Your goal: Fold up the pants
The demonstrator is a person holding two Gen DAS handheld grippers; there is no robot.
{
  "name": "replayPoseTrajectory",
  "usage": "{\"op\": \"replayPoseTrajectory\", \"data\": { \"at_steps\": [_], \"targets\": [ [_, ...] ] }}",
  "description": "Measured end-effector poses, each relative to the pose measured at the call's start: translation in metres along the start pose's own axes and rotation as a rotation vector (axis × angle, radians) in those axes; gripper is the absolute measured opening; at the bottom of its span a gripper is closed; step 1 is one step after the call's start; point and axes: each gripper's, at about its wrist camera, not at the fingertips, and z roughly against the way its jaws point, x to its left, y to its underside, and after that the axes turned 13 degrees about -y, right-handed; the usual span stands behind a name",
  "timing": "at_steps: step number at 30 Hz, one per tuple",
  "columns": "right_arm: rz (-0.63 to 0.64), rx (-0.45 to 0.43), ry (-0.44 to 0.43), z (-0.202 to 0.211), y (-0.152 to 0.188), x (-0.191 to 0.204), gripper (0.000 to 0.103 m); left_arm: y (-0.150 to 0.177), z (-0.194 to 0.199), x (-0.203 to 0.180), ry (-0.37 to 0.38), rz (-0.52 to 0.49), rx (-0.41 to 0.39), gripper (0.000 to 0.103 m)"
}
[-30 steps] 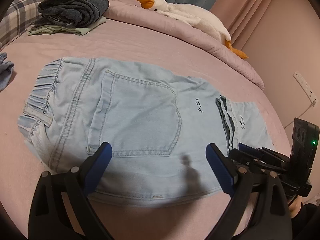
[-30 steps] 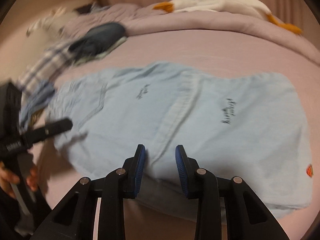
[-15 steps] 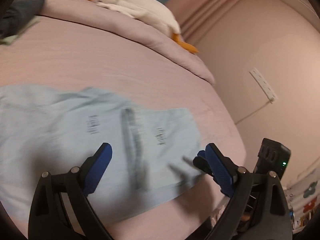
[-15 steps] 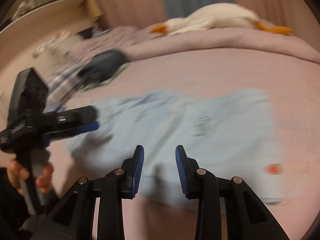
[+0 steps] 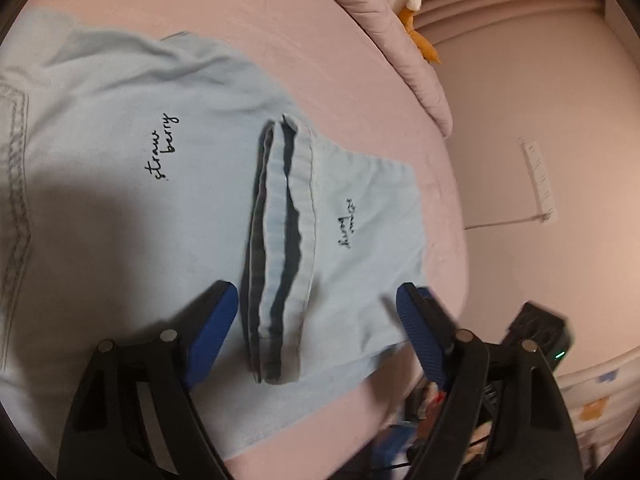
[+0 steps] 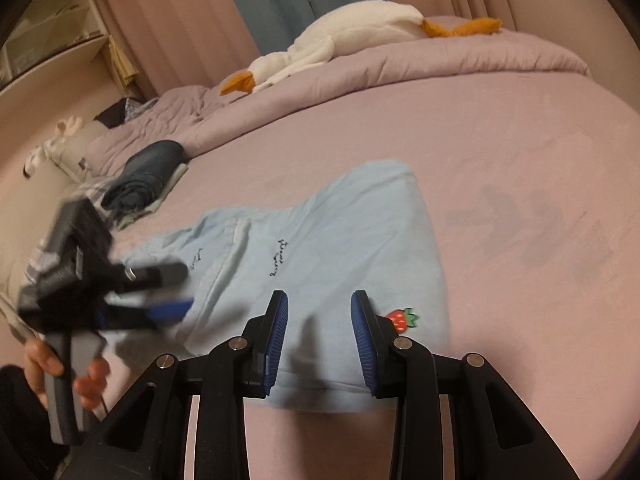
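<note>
Light blue denim pants [image 5: 160,208] lie flat on the pink bed, folded over so a leg hem [image 5: 280,240] lies across the middle, with "strawberry" lettering. They also show in the right wrist view [image 6: 340,240], with a strawberry patch [image 6: 402,319] near the close edge. My left gripper [image 5: 318,320] is open, its jaws wide just above the hem end. My right gripper [image 6: 319,322] is open and empty, low over the pants' near edge beside the patch. The left gripper also shows in the right wrist view [image 6: 160,292], blurred, at the left.
A white goose plush [image 6: 340,36] lies on the rolled quilt [image 6: 440,64] at the back. A stack of folded dark clothes [image 6: 148,176] sits at the far left of the bed. The bed edge and a wall with a power strip [image 5: 538,178] are to the right.
The left gripper has swung right from the waistband and pocket end to the leg hem and come closer. The right gripper has shifted to the pants' edge by the strawberry patch.
</note>
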Motion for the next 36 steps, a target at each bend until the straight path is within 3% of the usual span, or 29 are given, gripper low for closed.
{"op": "replayPoseTrajectory", "data": {
  "at_steps": [7,11,15,16,25,27,29,30,36],
  "targets": [
    [0.012,0.020,-0.024,-0.003,0.004,0.005,0.035,-0.008,-0.006,0.004,0.063,0.006,0.023,0.079],
    [0.010,0.021,-0.028,-0.004,0.003,0.006,0.035,-0.009,-0.012,0.003,0.117,-0.039,0.093,0.074],
    [0.018,0.028,-0.029,-0.006,0.003,0.008,0.035,-0.005,-0.024,0.005,0.180,0.006,0.140,0.014],
    [0.020,0.031,-0.027,-0.007,0.002,0.008,0.035,-0.003,-0.023,0.005,0.185,0.001,0.134,0.007],
    [0.057,0.056,-0.004,-0.016,-0.011,0.014,0.035,0.006,0.028,0.005,0.089,-0.034,-0.109,0.006],
    [0.068,0.080,-0.012,-0.023,-0.011,0.017,0.035,0.007,0.029,0.010,0.071,-0.043,-0.103,0.007],
    [0.077,0.119,-0.018,-0.034,-0.006,0.019,0.035,0.010,0.019,0.017,-0.012,-0.016,-0.069,0.006],
    [0.081,0.138,-0.014,-0.039,-0.004,0.020,0.035,0.012,0.016,0.020,-0.016,-0.005,-0.064,0.007],
    [0.086,0.188,-0.021,-0.046,-0.001,0.022,0.036,0.018,0.023,0.036,-0.102,0.024,-0.111,0.007]
  ]
}}
